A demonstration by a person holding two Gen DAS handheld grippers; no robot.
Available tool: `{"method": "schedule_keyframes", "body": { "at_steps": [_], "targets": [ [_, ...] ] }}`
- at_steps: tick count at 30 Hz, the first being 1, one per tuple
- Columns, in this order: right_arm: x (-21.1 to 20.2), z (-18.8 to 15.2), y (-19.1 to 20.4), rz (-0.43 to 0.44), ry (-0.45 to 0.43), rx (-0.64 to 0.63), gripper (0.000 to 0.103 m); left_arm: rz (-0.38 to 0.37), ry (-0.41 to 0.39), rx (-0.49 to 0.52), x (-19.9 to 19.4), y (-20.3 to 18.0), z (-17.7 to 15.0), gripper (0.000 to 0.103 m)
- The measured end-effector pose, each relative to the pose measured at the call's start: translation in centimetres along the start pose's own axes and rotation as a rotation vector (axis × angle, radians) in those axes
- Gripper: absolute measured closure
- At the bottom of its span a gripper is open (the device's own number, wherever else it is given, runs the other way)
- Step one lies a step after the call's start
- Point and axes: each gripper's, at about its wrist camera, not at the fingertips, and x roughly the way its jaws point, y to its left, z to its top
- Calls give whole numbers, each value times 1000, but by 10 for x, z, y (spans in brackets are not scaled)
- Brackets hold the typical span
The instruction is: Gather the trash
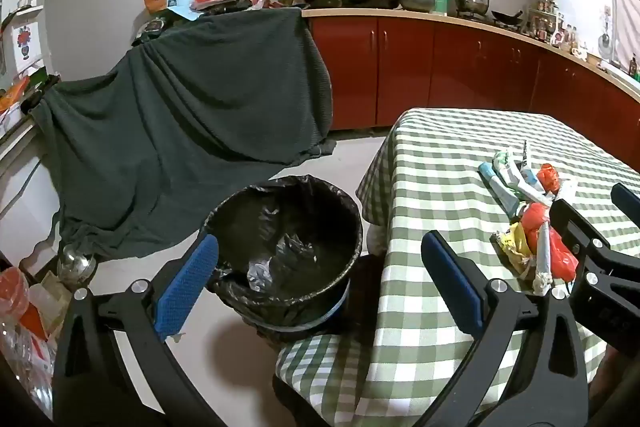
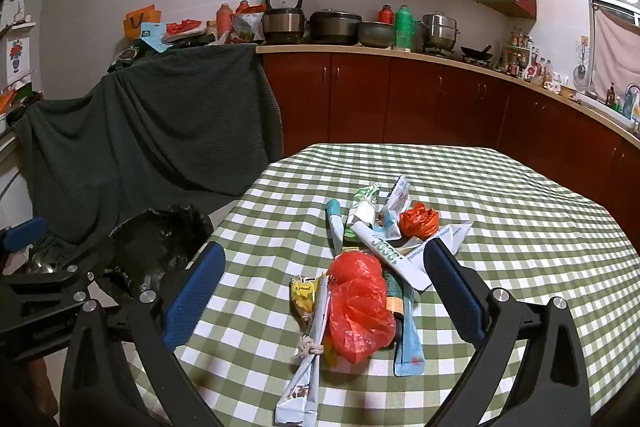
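A pile of trash (image 2: 360, 283) lies on the green checked table (image 2: 520, 227): red plastic bags (image 2: 360, 311), a yellow wrapper (image 2: 304, 293), white and blue tubes and packets. My right gripper (image 2: 324, 291) is open and empty, its blue pads either side of the pile, just above it. A bin with a black liner (image 1: 288, 243) stands on the floor left of the table. My left gripper (image 1: 320, 279) is open and empty, hovering over the bin's near rim. The pile also shows in the left wrist view (image 1: 528, 223), with the right gripper (image 1: 592, 219) beside it.
A dark green cloth (image 1: 192, 131) drapes furniture behind the bin. Red cabinets (image 1: 440, 67) with pots on the counter run along the back. Bottles and clutter (image 1: 24, 307) sit on the floor at the left.
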Motion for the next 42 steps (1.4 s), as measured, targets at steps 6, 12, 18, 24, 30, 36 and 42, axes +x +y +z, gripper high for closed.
{"method": "schedule_keyframes", "body": {
  "at_steps": [6,12,18,24,30,36,42],
  "targets": [
    [0,0,-1,3,2,5,6,1,15,-1,1,-1,0,4],
    [0,0,-1,2,3,5,6,-1,13,-7,4,-3,-2,4],
    [0,0,-1,2,2,5,6,0,13,-6,5,-4,-1,4],
    [-1,0,-2,1,1,6,6,-2,14,-9,3,1,1,4],
    [0,-1,-1,0,2,7,6,-2,15,-8,5,1,1,4],
    [-1,-1,-1,3,1,7,6,2,17,-10,3,3,2,4],
    [1,-1,-1,4,1,8,6,2,18,-11,3,3,2,4]
  ]
}}
